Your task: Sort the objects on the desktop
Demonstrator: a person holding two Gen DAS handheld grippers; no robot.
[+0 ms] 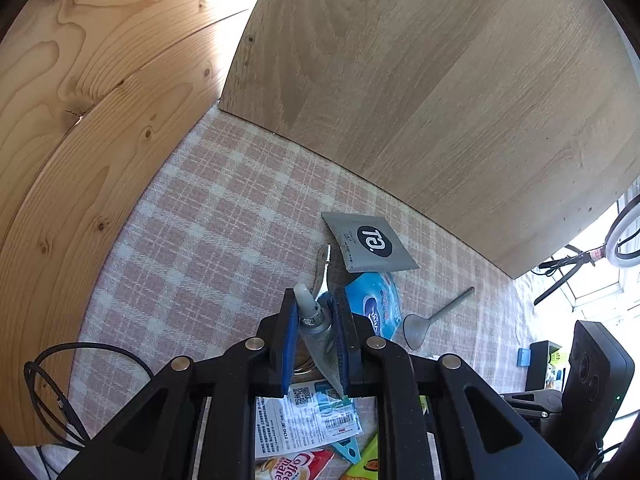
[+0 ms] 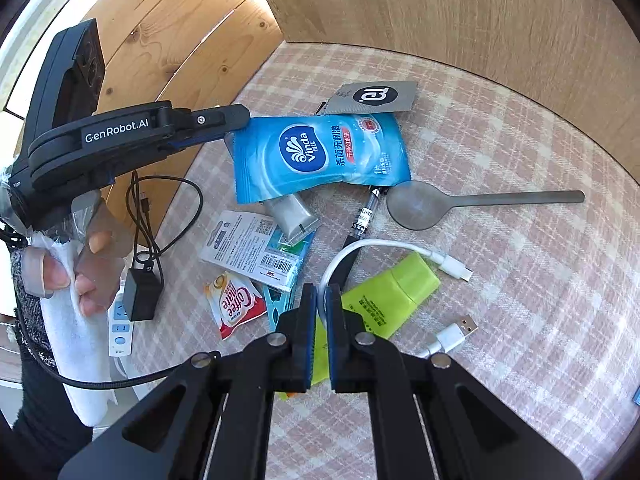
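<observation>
My left gripper (image 1: 316, 300) is shut on a small grey tube (image 1: 316, 328) with a whitish cap, held above the checked cloth. In the right wrist view the left gripper (image 2: 240, 120) sits at the blue Vinda wipes pack (image 2: 320, 156), and the tube's crimped end (image 2: 294, 216) pokes out under the pack. My right gripper (image 2: 320, 292) is shut on the white USB cable (image 2: 360, 248), over a green packet (image 2: 388, 292). A grey sachet (image 2: 372, 98), a grey spoon (image 2: 460, 202), a pen (image 2: 362, 220), a barcode card (image 2: 252, 248) and a Coffee-mate sachet (image 2: 236, 304) lie around.
Wooden walls (image 1: 440, 80) close in the cloth at the back and left. A black adapter with cord (image 2: 140, 296) and a white power strip (image 2: 120, 324) lie at the left edge, by a person's hand (image 2: 80, 264) holding white cloth. A ring light (image 1: 624, 236) stands far right.
</observation>
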